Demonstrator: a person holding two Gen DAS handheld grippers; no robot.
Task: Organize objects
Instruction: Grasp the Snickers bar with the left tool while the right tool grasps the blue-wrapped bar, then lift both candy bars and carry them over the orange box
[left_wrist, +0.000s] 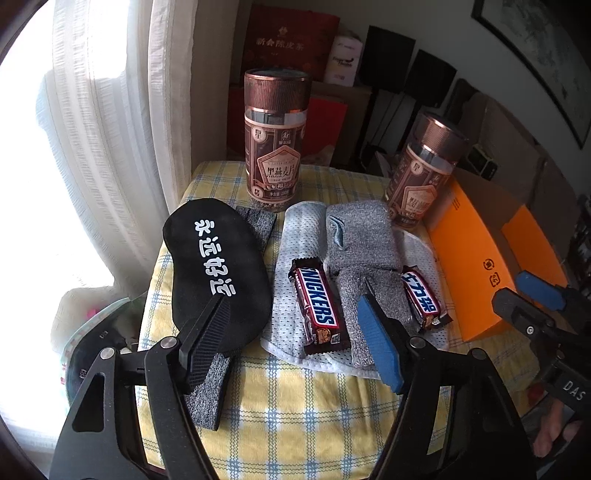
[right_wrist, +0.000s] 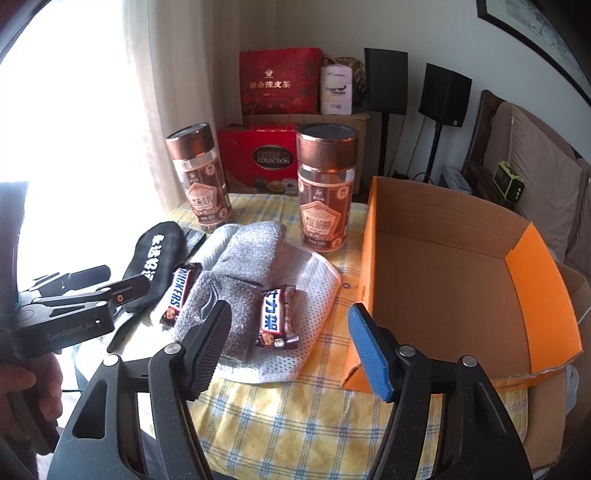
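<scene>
- we see the orange cardboard box (right_wrist: 443, 280) lying open on the checked tablecloth (right_wrist: 295, 417), nothing inside but its brown floor and walls.
- two jars stand upright beyond the box's left wall, copper lids on: the near jar (right_wrist: 325, 195) just beside the box's far corner, the far jar (right_wrist: 199, 177) further left. both show dark contents low down; the stuff is too small to name.
- the snickers bar (left_wrist: 317, 302) lies flat on the white mesh cloth (left_wrist: 288, 236) left of the box, its long axis running away from us, slightly slanted.
- a second bar (right_wrist: 275, 317) lies closer to the box on the same cloth, long axis roughly parallel to the first.
- a grey rolled towel (right_wrist: 240, 266) lies between the two bars, running the same way.
- the black eye mask (left_wrist: 218, 273) lies furthest left of the box, long axis also leading away, its white lettering along it.
- our left gripper (left_wrist: 291, 332) hangs over the snickers bar, jaws apart, nothing pinched.
- our right gripper (right_wrist: 291, 339) hangs by the box's near left corner, jaws apart, holding nothing.
</scene>
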